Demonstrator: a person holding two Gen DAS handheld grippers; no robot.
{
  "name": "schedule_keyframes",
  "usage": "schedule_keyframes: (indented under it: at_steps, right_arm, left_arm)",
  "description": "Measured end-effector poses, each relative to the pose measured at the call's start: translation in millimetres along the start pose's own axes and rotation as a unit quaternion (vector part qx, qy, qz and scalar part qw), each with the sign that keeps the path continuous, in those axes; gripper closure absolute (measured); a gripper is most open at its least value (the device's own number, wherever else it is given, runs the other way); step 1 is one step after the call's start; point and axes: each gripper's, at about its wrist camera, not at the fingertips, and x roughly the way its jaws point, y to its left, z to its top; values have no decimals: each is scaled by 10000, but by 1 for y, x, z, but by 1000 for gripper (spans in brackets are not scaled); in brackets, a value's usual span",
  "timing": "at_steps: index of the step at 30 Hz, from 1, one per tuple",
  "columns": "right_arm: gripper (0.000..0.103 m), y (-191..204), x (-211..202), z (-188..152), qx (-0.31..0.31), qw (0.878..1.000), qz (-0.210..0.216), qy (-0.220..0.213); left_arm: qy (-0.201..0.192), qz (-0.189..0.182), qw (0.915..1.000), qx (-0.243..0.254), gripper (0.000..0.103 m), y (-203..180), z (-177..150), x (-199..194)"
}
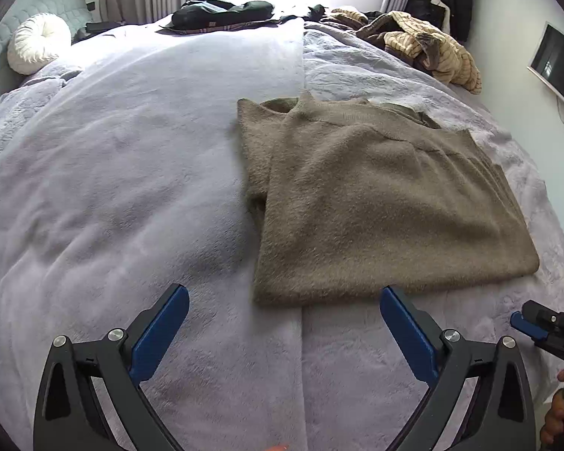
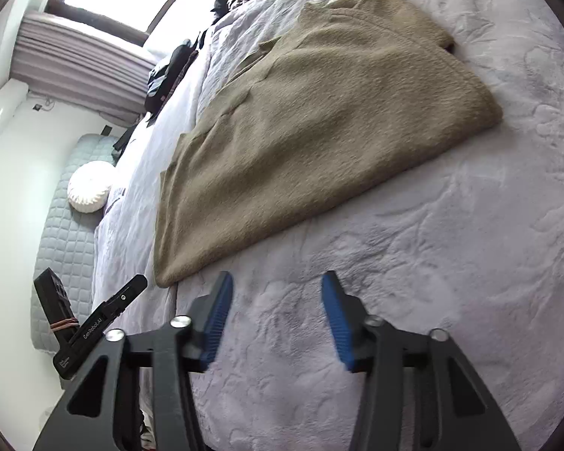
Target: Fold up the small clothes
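Note:
A fuzzy olive-brown sweater point(image 1: 376, 195) lies folded flat on the lilac bedspread point(image 1: 131, 188). My left gripper point(image 1: 284, 319) hovers just short of the sweater's near edge, blue pads spread wide, nothing between them. The right wrist view has the same sweater point(image 2: 319, 124) lying ahead and to the left. My right gripper point(image 2: 276, 319) stands open over bare blanket, near the sweater's closest corner, empty. The right gripper point(image 1: 522, 323) also pokes in at the far right of the left wrist view, held by a hand point(image 1: 554, 413).
At the bed's far side lie a dark garment point(image 1: 222, 11) and a heap of striped tan clothes point(image 1: 425, 45). A round white cushion point(image 1: 37, 43) rests by the quilted headboard. A wall screen point(image 1: 556, 64) hangs on the right. A blanket seam point(image 1: 300, 338) runs down the middle.

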Motion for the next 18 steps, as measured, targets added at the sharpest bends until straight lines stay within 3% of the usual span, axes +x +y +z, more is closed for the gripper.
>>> schedule_keyframes:
  at_steps: [6, 18]
  right_arm:
    - [41, 12, 9, -8, -106, 9999, 5, 132]
    - [40, 24, 27, -14, -194, 9990, -52, 404]
  left_arm:
    - [33, 117, 9999, -50, 1, 8, -6, -1]
    - [209, -155, 9991, -339, 1, 24, -13, 4]
